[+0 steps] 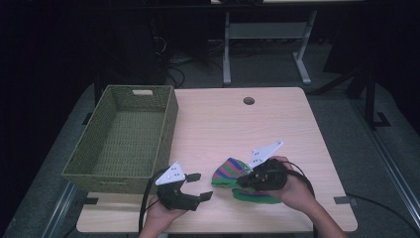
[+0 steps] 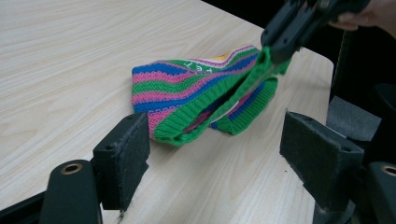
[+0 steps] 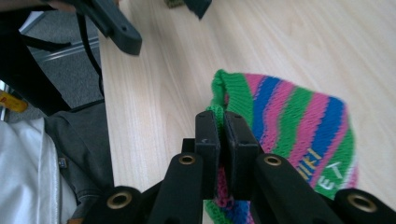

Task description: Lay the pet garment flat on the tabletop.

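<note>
A knitted hat (image 1: 229,172) striped in green, pink and blue lies near the table's front edge. My right gripper (image 1: 245,180) is shut on its green ribbed cuff and lifts that edge; the right gripper view shows the jaws pinching the cuff (image 3: 215,112) with the striped hat (image 3: 299,126) beyond. My left gripper (image 1: 198,186) stands open just left of the hat, nothing between its jaws. Seen from the left gripper view, the hat (image 2: 187,91) lies ahead of the open pads (image 2: 122,156), and the right gripper (image 2: 280,46) holds the cuff up.
A green woven basket (image 1: 124,136) sits at the table's left side, with nothing inside it. The wooden table (image 1: 237,124) has a cable hole (image 1: 248,100) near its far edge. Desk legs and cables stand on the floor beyond.
</note>
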The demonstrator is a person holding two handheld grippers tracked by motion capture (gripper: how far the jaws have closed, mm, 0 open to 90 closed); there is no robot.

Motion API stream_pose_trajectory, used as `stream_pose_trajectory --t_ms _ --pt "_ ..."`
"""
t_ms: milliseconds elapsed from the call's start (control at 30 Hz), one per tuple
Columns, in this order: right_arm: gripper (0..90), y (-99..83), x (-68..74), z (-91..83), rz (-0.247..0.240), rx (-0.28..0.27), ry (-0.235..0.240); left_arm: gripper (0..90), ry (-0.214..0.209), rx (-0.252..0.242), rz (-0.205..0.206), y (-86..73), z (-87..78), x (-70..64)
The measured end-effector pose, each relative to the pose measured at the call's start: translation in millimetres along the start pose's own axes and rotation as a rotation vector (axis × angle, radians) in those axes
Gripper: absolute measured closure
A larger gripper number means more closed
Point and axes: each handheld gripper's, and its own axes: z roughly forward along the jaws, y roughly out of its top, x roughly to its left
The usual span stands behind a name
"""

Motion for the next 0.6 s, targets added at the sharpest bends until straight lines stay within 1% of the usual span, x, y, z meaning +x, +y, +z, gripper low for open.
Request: stream_pose_trajectory --t_ms 33,100,133,233,267,300,367,400,467,500,533,600 --pt "84.6 0.7 -0.6 -2.5 -0.006 -0.005 -0.003 24.0 -0.005 -0.006 -0.002 0.3 0.7 -0.4" --pt "84.7 3.4 -1.6 -11.4 0.003 -0.023 -0.009 24.1 -0.014 -0.005 -0.004 0.9 2.2 -0.4" --pt "84.7 3.7 -2.2 -13.2 0.0 -0.026 -0.013 24.1 -0.019 -0.006 -0.01 0.7 3.1 -0.9" --pt "84.7 4.9 -2.5 -17.4 0.0 -0.036 -0.014 24.1 -0.028 0.008 0.009 0.3 5.1 -1.0" --pt "84.7 5.6 -3.0 -21.4 -0.005 -0.039 -0.018 24.1 -0.035 0.008 0.011 0.9 5.6 -0.4" --pt "84.7 5.6 -3.0 -21.4 -0.005 -0.039 -0.018 24.5 -0.035 0.008 0.011 0.9 5.6 -0.4" --pt "84.7 7.1 -3.4 -27.4 -0.002 -0.05 -0.018 26.1 -0.042 -0.004 0.0 1.6 6.3 -0.3" --pt "84.7 7.1 -3.4 -27.4 -0.002 -0.05 -0.018 26.1 -0.043 -0.005 -0.001 2.1 6.6 -0.1" --pt "84.7 8.1 -4.2 -30.8 -0.008 -0.057 -0.022 26.1 -0.049 -0.003 0.005 3.4 8.2 0.2" --pt "84.7 9.8 -4.6 -35.8 -0.008 -0.068 -0.027 26.1 -0.054 0.003 0.019 4.5 9.4 -0.3" --pt "84.7 9.8 -4.6 -35.8 -0.008 -0.068 -0.027 26.1 -0.054 0.003 0.019 4.5 9.4 -0.3" --pt "84.7 11.0 -5.4 -39.5 -0.009 -0.079 -0.027 26.1 -0.057 0.003 0.035 5.2 10.8 -2.0"
